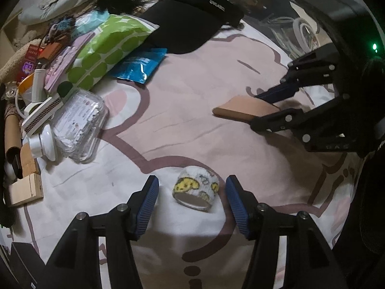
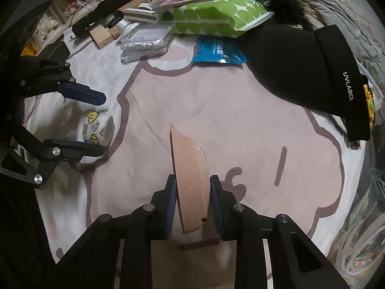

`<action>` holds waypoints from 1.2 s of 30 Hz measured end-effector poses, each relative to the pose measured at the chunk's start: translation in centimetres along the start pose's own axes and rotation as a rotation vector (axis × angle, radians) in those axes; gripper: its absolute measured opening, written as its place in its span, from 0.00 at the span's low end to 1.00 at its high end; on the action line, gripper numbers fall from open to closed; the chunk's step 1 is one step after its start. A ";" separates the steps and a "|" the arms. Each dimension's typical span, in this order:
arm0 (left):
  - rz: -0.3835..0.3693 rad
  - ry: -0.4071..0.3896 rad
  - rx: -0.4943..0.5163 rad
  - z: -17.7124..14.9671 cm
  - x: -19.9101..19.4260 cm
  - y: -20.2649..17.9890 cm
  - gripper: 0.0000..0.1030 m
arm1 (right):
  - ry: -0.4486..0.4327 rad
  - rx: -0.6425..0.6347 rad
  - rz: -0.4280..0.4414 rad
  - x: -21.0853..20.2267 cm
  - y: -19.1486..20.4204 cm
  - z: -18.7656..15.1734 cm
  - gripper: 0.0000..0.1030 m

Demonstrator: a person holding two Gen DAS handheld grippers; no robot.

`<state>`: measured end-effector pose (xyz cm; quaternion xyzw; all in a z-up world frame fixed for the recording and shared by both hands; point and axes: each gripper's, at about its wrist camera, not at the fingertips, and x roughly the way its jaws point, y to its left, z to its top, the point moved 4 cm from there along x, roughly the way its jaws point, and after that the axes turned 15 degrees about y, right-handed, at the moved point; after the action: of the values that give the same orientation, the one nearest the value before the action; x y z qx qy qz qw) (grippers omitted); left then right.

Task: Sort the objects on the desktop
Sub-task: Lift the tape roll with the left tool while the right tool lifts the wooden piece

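Note:
A roll of patterned tape (image 1: 196,190) with yellow faces lies on the pink and white cloth (image 1: 192,110). My left gripper (image 1: 191,192) is open with a finger on either side of the roll, not touching it. In the right wrist view the roll (image 2: 98,130) lies between the left gripper's fingers (image 2: 101,122). My right gripper (image 2: 192,187) is shut on a flat wooden piece (image 2: 190,168) held just above the cloth (image 2: 216,110). The left wrist view shows the same wooden piece (image 1: 243,109) in the right gripper (image 1: 272,107).
A black visor (image 1: 190,19), a green dotted pouch (image 1: 108,48), a blue packet (image 1: 142,66) and a clear plastic box (image 1: 77,125) lie along the far side. Wooden blocks (image 1: 24,187) and small clutter sit at the left. A clear bin with cables (image 2: 361,240) stands at the right.

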<state>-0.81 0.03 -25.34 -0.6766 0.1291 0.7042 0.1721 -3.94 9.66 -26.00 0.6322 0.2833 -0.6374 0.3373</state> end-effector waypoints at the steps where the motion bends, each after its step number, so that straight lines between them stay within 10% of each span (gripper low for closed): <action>1: -0.007 0.010 0.006 -0.1 0.1 -0.1 0.44 | 0.001 0.001 -0.005 0.0 0.1 0.0 0.27; 12: -0.021 0.043 -0.021 -0.2 -0.2 -0.5 0.34 | -0.023 -0.002 -0.046 -0.9 0.0 -0.2 0.26; 36: -0.005 -0.223 -0.153 2.2 -10.1 1.7 0.34 | -0.320 0.140 -0.113 -12.8 -2.7 -0.4 0.26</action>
<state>-3.21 -1.26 -15.23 -0.6055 0.0532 0.7825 0.1352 -6.20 12.55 -13.42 0.5277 0.2160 -0.7660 0.2969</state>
